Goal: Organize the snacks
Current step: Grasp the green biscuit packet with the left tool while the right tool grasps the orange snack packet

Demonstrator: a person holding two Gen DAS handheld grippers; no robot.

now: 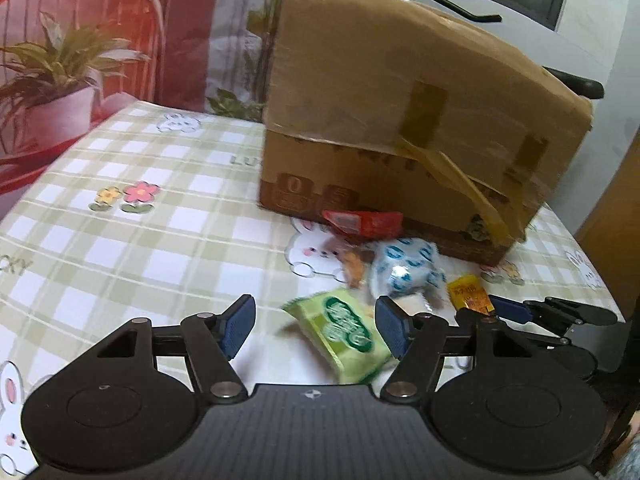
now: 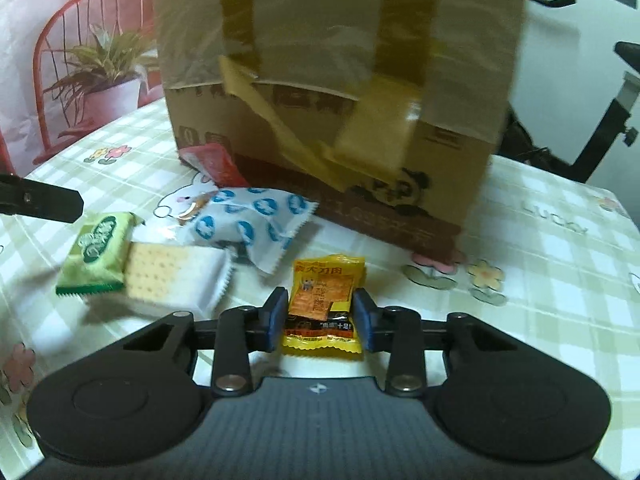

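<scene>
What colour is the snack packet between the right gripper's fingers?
Yellow packet, with orange and black print; right wrist view.

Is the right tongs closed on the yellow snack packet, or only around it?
Cannot tell. The right tongs has a pad at each side of the yellow packet, seemingly touching, but firm clamping is not visible.

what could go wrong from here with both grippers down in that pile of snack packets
1. The right gripper brackets the yellow-orange foil snack packet only at its lower part; thin foil could slip or crumple.
2. The left gripper is open around the green biscuit packet, which abuts the white cracker packet; closing may drag both.
3. The two grippers work close together and could collide.
</scene>
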